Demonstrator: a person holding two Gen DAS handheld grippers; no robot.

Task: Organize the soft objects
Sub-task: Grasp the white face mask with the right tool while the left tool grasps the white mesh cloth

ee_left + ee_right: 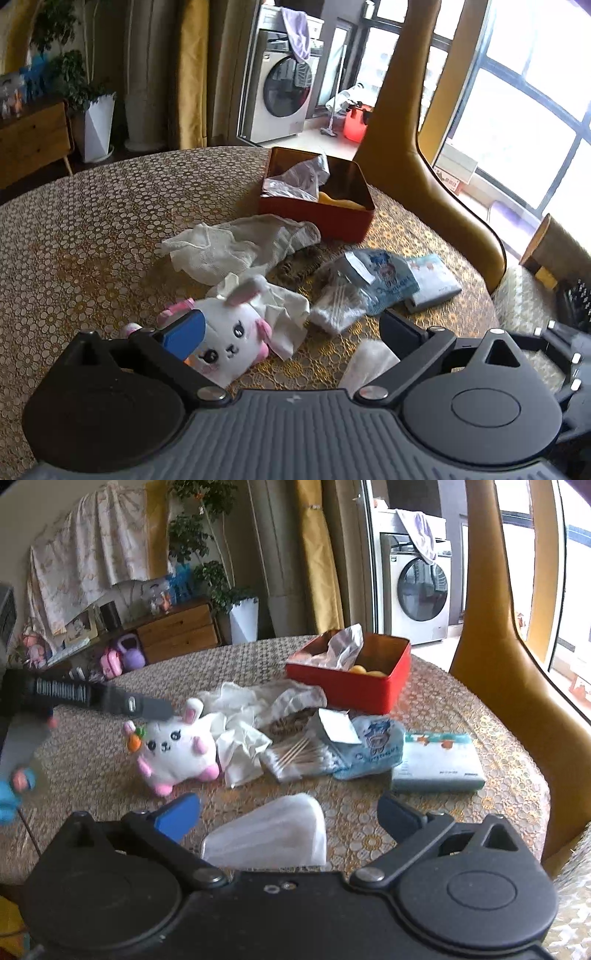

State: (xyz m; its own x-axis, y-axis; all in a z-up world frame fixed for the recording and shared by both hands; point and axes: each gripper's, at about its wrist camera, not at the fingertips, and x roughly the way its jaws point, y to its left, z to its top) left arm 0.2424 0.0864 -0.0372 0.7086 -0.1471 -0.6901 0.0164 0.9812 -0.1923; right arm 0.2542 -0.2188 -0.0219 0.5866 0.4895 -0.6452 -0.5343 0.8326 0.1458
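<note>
Basically, white plush bunny w/ pink ears (229,343) sits right at left claw (291,328), by its blue pad; red box (332,221) beyond. Both claws, incl. right claw (291,812), apart, empty.

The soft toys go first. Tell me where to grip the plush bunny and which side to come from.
Grip the plush bunny across its round white body, from the near side, where table lies bare. It lies face up, and crumpled white cloth crowds its right flank. Its ears and pink feet look too small to hold. The left claw, open, is already right by it.
</note>
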